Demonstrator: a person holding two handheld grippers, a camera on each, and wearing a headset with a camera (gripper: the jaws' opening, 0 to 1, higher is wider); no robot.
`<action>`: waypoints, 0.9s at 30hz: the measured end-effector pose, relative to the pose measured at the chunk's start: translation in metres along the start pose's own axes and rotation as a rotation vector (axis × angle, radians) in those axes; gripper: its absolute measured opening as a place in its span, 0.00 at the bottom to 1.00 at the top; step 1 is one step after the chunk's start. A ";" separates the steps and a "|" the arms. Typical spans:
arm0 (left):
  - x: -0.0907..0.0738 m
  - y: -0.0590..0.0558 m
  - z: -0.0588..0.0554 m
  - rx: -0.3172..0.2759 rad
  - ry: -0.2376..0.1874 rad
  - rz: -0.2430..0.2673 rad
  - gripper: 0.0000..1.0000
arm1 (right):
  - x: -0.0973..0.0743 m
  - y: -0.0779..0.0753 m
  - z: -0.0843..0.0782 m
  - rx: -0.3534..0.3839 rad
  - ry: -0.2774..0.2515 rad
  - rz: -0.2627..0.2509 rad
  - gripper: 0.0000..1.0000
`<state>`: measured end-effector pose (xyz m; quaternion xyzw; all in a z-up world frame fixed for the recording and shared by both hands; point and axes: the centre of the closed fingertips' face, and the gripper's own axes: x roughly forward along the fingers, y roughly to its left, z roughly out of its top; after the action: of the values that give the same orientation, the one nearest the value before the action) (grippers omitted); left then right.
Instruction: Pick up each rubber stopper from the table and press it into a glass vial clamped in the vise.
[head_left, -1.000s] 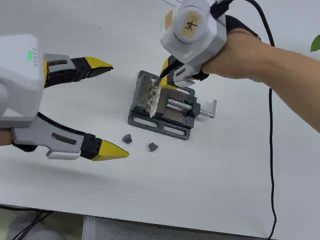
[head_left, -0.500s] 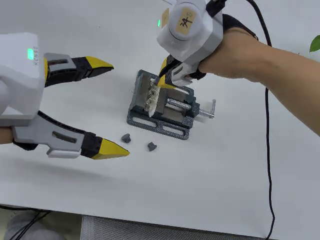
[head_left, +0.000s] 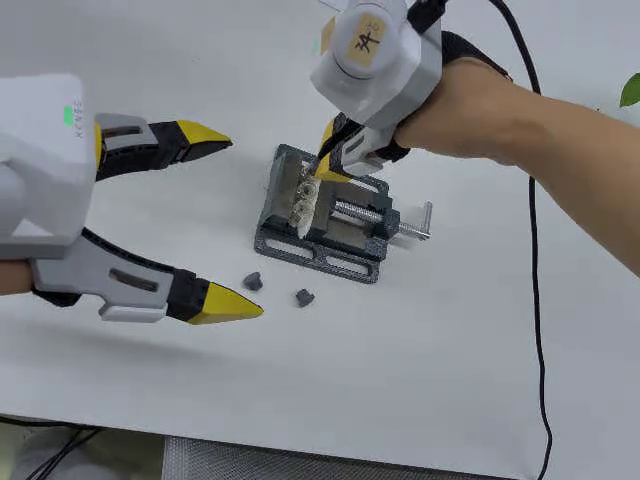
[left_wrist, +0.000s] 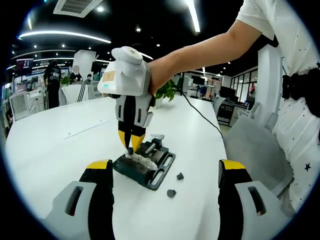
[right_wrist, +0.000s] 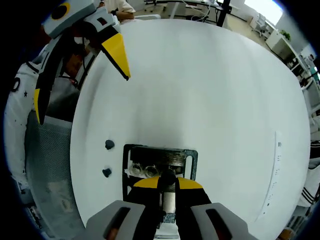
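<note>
Right claw (head_left: 326, 168) tilted further, stopper (right_wrist: 167, 178) pinched over vise (head_left: 318, 256) edge, left claw (head_left: 240, 226) spread

Handwritten mark on sticker (head_left: 364, 38) atop right tool (head_left: 325, 166): unreadable. Small print (head_left: 76, 119), left tool (head_left: 245, 228): illegible.
</note>
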<state>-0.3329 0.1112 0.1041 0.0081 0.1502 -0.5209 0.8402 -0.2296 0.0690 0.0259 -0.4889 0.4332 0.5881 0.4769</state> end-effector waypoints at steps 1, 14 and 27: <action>0.000 0.000 0.000 0.000 0.000 0.000 0.86 | 0.000 0.000 0.000 -0.004 -0.002 0.000 0.06; -0.003 0.002 -0.002 -0.005 0.001 0.008 0.86 | -0.001 0.005 0.000 -0.014 -0.019 -0.007 0.12; -0.002 0.003 -0.002 -0.009 0.005 0.009 0.85 | -0.024 -0.003 -0.002 0.083 -0.174 -0.017 0.01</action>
<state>-0.3318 0.1146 0.1018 0.0064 0.1544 -0.5165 0.8423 -0.2248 0.0644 0.0490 -0.4194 0.4099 0.6059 0.5375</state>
